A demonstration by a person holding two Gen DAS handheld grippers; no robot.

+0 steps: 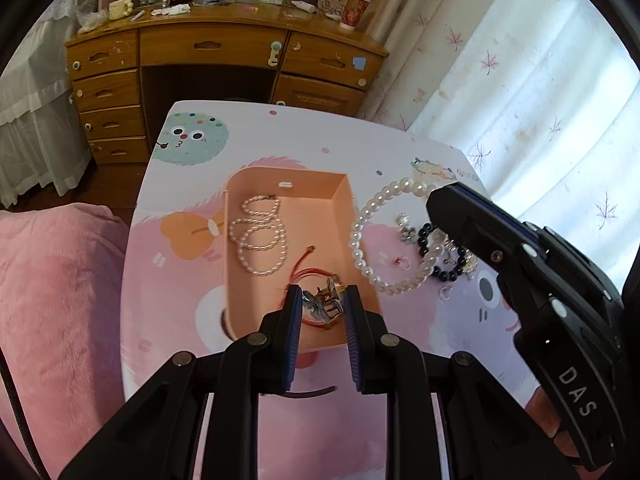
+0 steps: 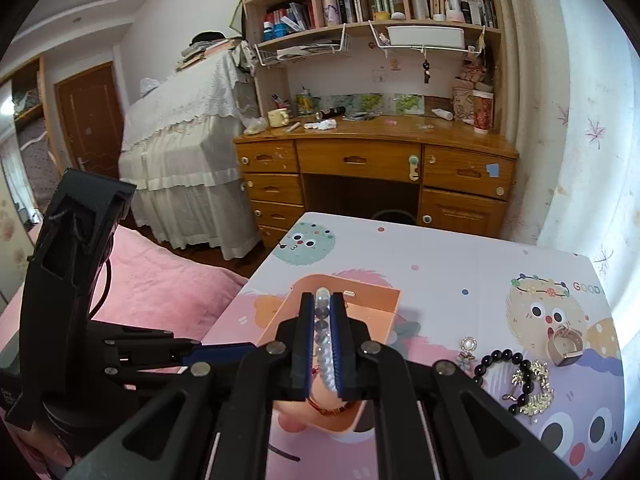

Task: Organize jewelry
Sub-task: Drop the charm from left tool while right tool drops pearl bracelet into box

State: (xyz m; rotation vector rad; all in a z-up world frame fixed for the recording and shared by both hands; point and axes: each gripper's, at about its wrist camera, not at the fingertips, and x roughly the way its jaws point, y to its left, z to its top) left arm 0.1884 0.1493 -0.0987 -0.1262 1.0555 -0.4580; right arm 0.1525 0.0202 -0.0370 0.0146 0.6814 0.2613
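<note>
Peach tray [image 1: 340, 216]: an open rectangular box lying near the middle of the table, its near short end toward both cameras, its far wall upright.
Table [image 1: 400, 140]: a pale pink and lilac cartoon-printed top; its left edge runs along a pink bed cover [image 1: 52, 280], its far edge faces a wooden desk [image 1: 216, 46], its right side lies close to white curtains [image 1: 540, 100].
Left gripper [image 1: 320, 304]: jaws nearly closed on a tangle of small silver metal pieces [image 1: 320, 305], held over the near end of the tray; a red cord [image 1: 304, 274] loops beneath them inside the tray.
Right gripper [image 2: 322, 320]: jaws closed on a bracelet of clear and grey beads [image 2: 322, 322], which runs lengthwise between the pads; it hangs above the tray's near half.
In the tray: a thin pearl strand [image 1: 260, 232] coiled toward the left wall, with bare floor to its right and at the far end.
Right of the tray: a large pearl bracelet [image 1: 360, 240] lies just beside the tray's right wall; past it a black bead bracelet [image 2: 516, 380] lies together with a gold leafy piece [image 2: 540, 388], and a rose-coloured ring [image 2: 566, 346] sits nearer the right edge.
Open room: the far strip of the table, between the tray and the far edge, carries only printed figures; the near strip below the left gripper is bare too.
Tight spots: in the left wrist view the right gripper's body covers part of the jewelry heap on the right.
</note>
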